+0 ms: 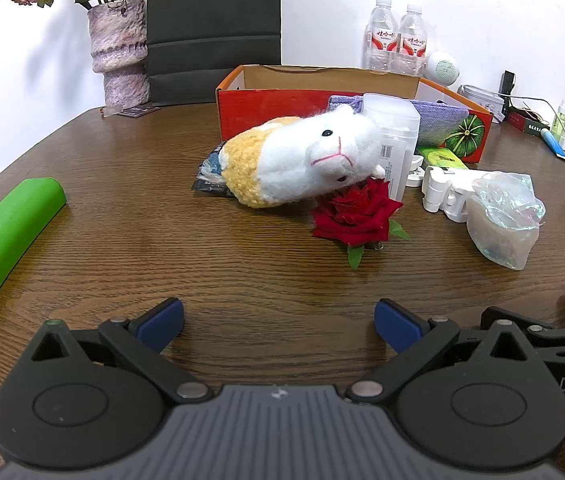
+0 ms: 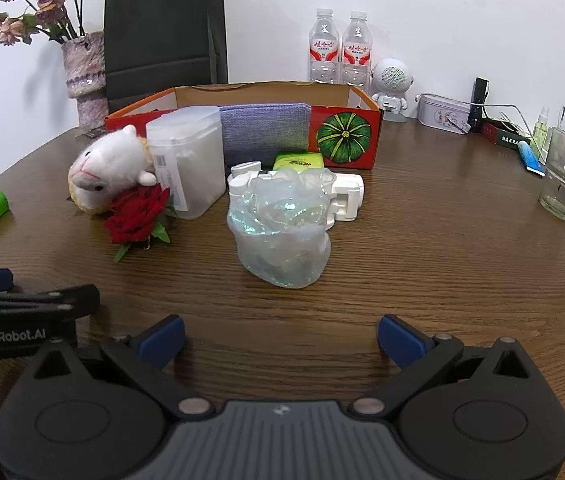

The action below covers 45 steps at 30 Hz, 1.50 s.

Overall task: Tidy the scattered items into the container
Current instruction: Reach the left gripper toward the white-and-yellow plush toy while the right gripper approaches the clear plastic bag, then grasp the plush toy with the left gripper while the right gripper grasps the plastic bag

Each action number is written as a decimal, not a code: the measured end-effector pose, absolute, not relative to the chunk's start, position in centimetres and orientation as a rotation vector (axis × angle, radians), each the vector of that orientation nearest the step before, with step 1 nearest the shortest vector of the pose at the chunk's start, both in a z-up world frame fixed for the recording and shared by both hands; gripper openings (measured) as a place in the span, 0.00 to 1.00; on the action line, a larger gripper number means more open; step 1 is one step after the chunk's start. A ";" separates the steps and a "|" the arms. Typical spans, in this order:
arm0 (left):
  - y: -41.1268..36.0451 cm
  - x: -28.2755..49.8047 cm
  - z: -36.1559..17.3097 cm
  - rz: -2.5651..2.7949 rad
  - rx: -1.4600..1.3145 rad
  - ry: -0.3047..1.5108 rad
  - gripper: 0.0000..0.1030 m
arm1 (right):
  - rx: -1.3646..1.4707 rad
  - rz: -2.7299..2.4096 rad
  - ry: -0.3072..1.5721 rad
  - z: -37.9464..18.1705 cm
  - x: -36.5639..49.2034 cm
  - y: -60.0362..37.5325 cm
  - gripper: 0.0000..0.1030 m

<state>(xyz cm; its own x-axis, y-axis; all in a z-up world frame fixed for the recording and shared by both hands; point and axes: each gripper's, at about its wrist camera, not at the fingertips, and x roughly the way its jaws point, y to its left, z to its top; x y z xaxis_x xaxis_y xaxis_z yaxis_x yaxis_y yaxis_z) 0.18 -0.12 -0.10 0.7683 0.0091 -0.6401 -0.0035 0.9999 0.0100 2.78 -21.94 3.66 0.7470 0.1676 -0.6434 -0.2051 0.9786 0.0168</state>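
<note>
The box (image 2: 342, 136) hides its inside. Both grippers, left (image 1: 278, 322) and right (image 2: 280, 338), hang released over bare desk (image 2: 422, 260).

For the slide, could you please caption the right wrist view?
Open right gripper faces an iridescent plastic bag, with a red rose and white plush toy before the orange cardboard box.

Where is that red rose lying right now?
The red rose lies on the wooden table, tucked under the plush toy's snout, in front of the orange box, left of the crinkly plastic bag.
</note>
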 end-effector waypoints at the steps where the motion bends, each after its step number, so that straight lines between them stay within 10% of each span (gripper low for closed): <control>1: -0.1 0.2 -0.1 0.007 0.008 0.695 1.00 | -0.057 0.204 0.698 3.7 2.8 -21.9 1.00; 35: 1.3 0.9 4.3 -0.132 -0.011 0.548 1.00 | -0.028 0.259 0.667 6.0 4.1 -22.9 0.99; 42: 0.5 9.0 6.0 -0.081 -0.031 0.643 0.96 | -0.033 0.277 0.703 6.1 8.2 -21.9 0.64; 44: 0.8 8.4 5.6 -0.106 -0.045 0.662 0.60 | -0.024 0.292 0.717 5.8 8.3 -22.1 0.52; 45: 1.5 7.4 5.4 -0.105 -0.065 0.663 0.59 | -0.023 0.296 0.721 5.7 8.1 -22.2 0.43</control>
